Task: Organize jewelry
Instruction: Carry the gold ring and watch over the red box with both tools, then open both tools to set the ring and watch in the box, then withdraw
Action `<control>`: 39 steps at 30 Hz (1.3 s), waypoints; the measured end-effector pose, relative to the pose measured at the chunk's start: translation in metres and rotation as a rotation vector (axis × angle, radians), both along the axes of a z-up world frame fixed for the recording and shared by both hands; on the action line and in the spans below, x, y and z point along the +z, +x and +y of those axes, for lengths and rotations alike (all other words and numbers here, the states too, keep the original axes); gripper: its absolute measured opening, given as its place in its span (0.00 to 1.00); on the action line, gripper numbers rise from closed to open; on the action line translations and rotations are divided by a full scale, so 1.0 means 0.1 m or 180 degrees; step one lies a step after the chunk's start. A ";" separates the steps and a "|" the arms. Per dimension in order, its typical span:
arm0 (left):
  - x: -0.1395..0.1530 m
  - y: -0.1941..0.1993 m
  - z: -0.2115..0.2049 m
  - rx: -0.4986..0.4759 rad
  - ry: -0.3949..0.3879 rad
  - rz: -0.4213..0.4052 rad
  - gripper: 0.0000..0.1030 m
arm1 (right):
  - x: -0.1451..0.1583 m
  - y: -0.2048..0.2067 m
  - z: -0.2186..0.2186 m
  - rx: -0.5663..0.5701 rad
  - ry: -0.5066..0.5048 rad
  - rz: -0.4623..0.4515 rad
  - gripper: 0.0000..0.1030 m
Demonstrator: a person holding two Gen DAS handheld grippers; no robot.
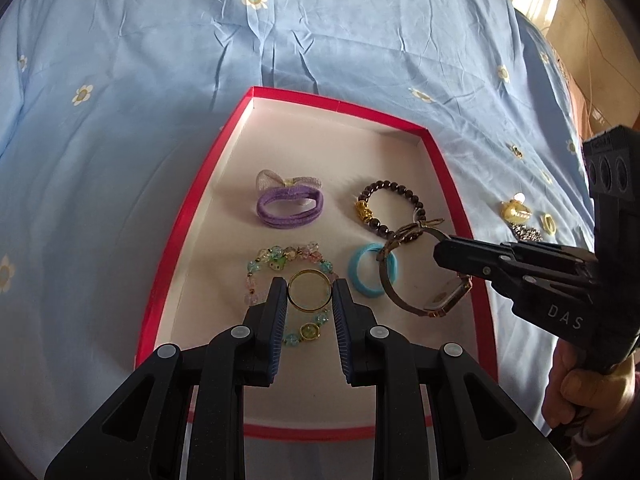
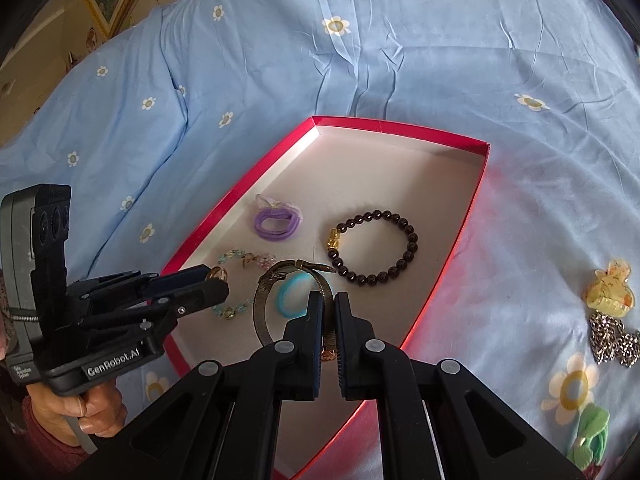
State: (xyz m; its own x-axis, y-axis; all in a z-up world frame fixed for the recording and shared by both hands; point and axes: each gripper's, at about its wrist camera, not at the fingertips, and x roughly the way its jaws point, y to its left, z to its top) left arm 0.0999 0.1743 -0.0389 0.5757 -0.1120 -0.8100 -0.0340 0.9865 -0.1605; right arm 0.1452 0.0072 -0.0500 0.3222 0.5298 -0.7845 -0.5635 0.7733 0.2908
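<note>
A red-rimmed box (image 1: 188, 216) (image 2: 452, 264) with a white floor lies on the blue bedsheet. In it lie a purple hair tie (image 1: 289, 200) (image 2: 276, 222), a dark bead bracelet (image 1: 390, 204) (image 2: 376, 246), a blue ring (image 1: 362, 276) (image 2: 286, 294) and a pastel bead bracelet (image 1: 276, 260) (image 2: 234, 310). My left gripper (image 1: 310, 292) (image 2: 218, 278) is shut on a thin gold ring (image 1: 310, 291), held above the pastel bracelet. My right gripper (image 2: 328, 312) (image 1: 444, 246) is shut on a bronze mesh-band watch (image 2: 276, 292) (image 1: 416, 272), held over the blue ring.
On the sheet right of the box lie a yellow hair clip (image 2: 610, 292) (image 1: 516, 212), a silver chain (image 2: 612, 338) (image 1: 528, 234), a yellow ring (image 1: 549, 223) and a green bow (image 2: 590, 436). The far half of the box floor is bare.
</note>
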 end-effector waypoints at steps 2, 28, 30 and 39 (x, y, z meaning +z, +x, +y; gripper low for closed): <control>-0.05 0.04 0.01 0.0011 0.0024 0.0040 0.20 | -0.04 0.04 0.03 0.0006 -0.0032 0.0019 0.05; -0.14 0.13 -0.03 0.0069 0.0172 0.0148 0.21 | -0.13 0.13 0.07 0.0043 -0.0063 0.0095 0.14; -0.13 0.12 -0.03 0.0077 0.0172 0.0155 0.21 | -0.09 0.11 0.06 0.0031 -0.0045 0.0074 0.14; -0.04 0.00 -0.06 0.0122 0.0105 0.0091 0.26 | 0.15 -0.06 -0.18 -0.0077 0.0118 -0.0031 0.18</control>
